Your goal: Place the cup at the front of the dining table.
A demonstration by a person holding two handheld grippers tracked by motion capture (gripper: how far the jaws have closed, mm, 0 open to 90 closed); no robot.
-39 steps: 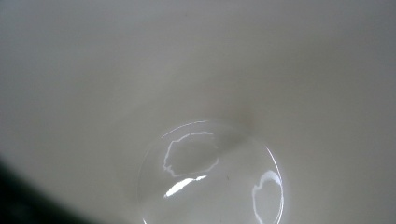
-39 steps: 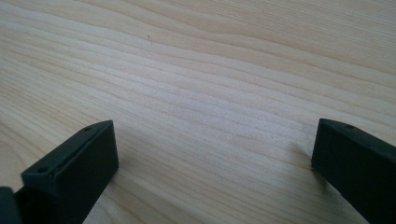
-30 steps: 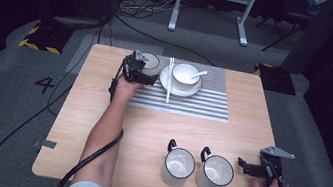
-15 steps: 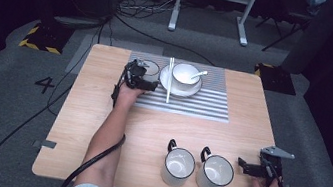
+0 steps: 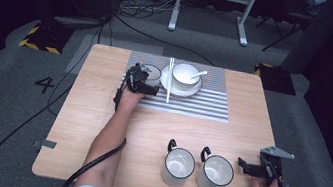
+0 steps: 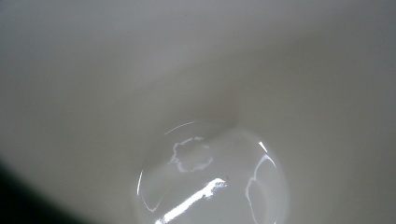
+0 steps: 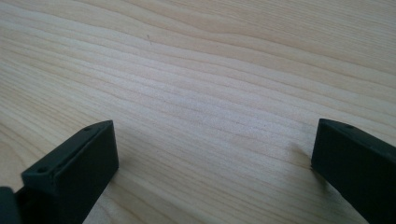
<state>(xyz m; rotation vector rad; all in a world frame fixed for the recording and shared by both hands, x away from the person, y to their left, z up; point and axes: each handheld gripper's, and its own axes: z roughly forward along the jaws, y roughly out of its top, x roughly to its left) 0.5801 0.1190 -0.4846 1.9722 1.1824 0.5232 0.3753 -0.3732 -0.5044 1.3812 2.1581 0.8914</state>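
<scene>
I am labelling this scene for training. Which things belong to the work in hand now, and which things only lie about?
In the work:
- left gripper
- small white cup
- striped mat

Lying about:
- two mugs
- bowl on plate
- chopsticks
- right gripper

A single readable mark appears in the high view: a large dark number "4" (image 5: pixel 46 85) painted on the grey floor (image 5: pixel 9 114), to the left of the wooden table (image 5: pixel 95 112). Farther back on the floor, a yellow-and-black striped hazard marking (image 5: pixel 35 45) edges a dark base, without any words. Nothing else carries readable text.
</scene>
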